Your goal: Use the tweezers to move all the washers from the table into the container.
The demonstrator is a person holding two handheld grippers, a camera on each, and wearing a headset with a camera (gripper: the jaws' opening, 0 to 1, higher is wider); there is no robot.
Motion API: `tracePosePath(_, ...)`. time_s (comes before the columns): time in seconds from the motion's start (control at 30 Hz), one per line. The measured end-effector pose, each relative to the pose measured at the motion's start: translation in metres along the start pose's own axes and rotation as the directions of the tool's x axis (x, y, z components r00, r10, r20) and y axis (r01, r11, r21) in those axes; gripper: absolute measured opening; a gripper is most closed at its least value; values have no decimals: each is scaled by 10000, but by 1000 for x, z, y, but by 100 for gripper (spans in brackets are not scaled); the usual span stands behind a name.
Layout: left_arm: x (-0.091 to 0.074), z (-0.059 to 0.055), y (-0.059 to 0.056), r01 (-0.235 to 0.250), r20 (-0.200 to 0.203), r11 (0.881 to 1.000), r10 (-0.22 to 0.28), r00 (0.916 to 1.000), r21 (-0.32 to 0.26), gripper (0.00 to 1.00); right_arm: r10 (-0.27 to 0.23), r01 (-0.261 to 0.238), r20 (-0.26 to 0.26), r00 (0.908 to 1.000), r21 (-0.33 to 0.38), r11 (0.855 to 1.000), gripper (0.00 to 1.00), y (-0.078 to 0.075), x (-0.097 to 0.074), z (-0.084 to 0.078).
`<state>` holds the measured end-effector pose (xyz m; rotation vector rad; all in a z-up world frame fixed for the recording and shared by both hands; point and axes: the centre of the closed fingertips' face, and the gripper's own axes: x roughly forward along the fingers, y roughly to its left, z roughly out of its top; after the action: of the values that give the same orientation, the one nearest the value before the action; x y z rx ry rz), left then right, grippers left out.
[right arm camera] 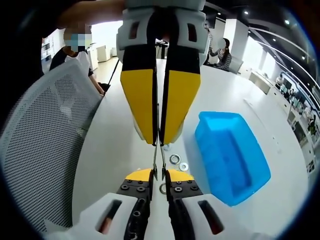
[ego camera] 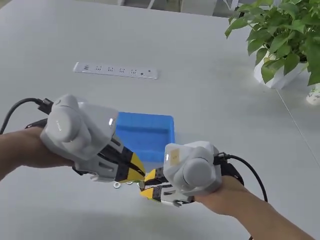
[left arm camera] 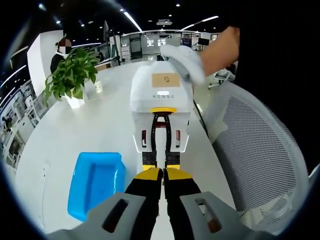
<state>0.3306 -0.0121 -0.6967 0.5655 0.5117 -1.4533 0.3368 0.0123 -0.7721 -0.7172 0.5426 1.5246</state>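
As left gripper (right arm camera: 159, 141) pinches tweezers (right arm camera: 157, 162), washers (right arm camera: 174, 159) neighbour container (right arm camera: 235, 160).

A: Is this a home or a workplace?

B: A workplace, an open-plan office. Long strip lights (left arm camera: 132, 21) and small downlights run across a dark ceiling, and there are glass partitions (left arm camera: 150, 47) at the far end.

A: What else shows it?

B: A mesh-backed office chair (left arm camera: 260, 150) stands just beside a big white table (ego camera: 210, 95). A white power strip (ego camera: 116, 70) lies on it, a potted plant (ego camera: 280, 35) sits at its far corner — and a person (right arm camera: 222, 52) stands in the background.
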Motion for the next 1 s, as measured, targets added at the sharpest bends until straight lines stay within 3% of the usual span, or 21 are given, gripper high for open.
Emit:
tracePosePath(0.73, 16, -2, 4, 234, -141, 9997, -232, 9996, 92, 6, -82, 86, -262, 9996, 180, 9998, 12, -2, -2, -18)
tracePosePath(1.0, 19, 0, 7, 214, -21, 9998, -214, 9998, 60, 6, -77, 83, -320, 9995, 184, 9998, 12, -2, -1, -20)
